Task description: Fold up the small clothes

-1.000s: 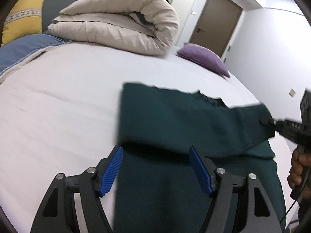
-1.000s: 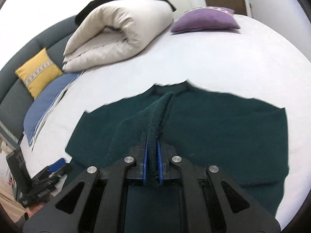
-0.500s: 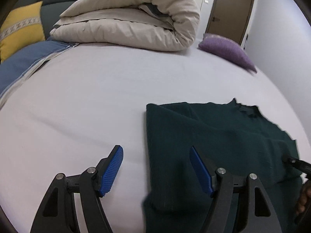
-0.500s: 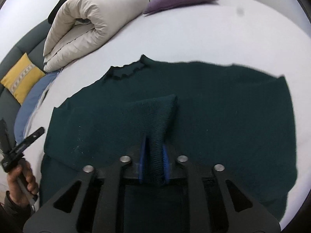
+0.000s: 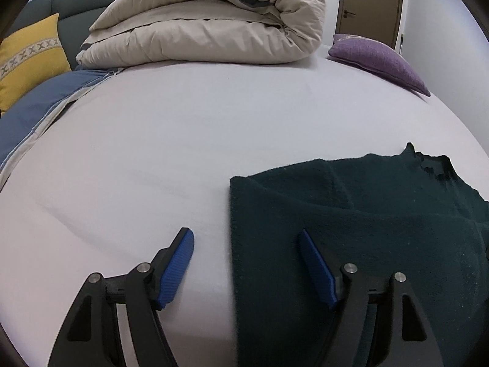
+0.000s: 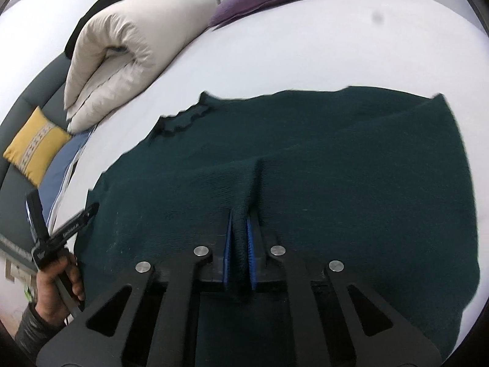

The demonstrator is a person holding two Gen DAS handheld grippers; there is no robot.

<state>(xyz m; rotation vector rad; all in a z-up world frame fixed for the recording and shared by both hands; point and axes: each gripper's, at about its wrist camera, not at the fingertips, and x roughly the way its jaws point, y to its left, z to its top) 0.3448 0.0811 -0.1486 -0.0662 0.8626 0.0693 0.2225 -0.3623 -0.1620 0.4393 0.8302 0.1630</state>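
Note:
A dark green knit sweater (image 6: pixel 336 159) lies spread on the white bed, collar toward the rolled duvet. It also shows in the left wrist view (image 5: pixel 366 229) at the lower right. My right gripper (image 6: pixel 240 238) is shut on a fold of the sweater's sleeve, low over the sweater's body. My left gripper (image 5: pixel 246 263) is open and empty, straddling the sweater's left edge just above the sheet. It shows in the right wrist view (image 6: pixel 61 232) at the left, held by a hand.
A rolled beige duvet (image 5: pixel 214 21) lies at the bed's far end, a purple pillow (image 5: pixel 379 58) to its right. A yellow cushion (image 5: pixel 27 58) and a blue cover (image 5: pixel 33 113) lie at the left. White bed sheet (image 5: pixel 168 140) stretches ahead of the left gripper.
My right gripper has carried the sleeve across and lowered it onto the sweater's body. My left gripper has shifted left, so the sweater sits further right in its view.

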